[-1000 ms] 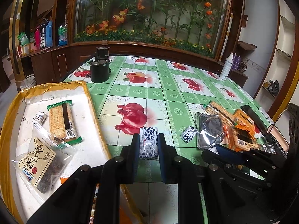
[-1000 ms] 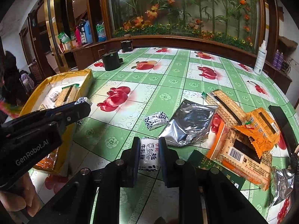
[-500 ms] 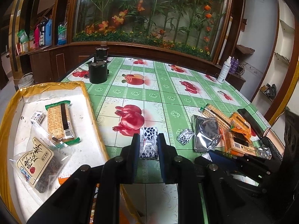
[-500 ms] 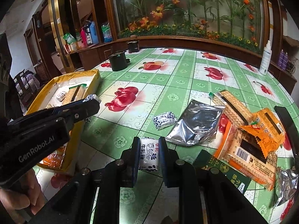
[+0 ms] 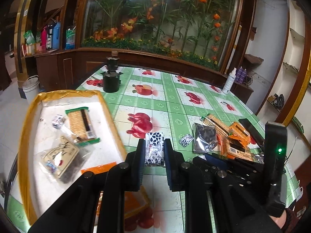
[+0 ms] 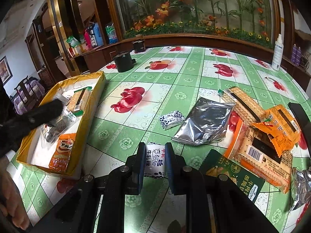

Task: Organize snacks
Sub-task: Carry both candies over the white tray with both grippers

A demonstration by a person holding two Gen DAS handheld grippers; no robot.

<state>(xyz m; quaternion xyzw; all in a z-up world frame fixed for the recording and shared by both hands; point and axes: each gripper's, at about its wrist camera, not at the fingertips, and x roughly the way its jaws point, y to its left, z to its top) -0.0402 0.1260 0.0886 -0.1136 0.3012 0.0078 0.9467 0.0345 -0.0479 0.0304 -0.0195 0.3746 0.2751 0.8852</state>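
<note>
Across the green tabletop, a wrapped candy is clamped in the left tool and another candy in the right tool, so release into the yellow tray is judged next.

We're in a home, by the look of it, a dining or living room. A round table wears a green checked plastic cloth printed with fruit. Behind it, dark carved wood frames a big glass display full of artificial flowers and bamboo. Over on the sideboard stand thermos flasks and household packets, a white bucket sits on the tiled floor, and wall shelves hold odds and ends.
</note>
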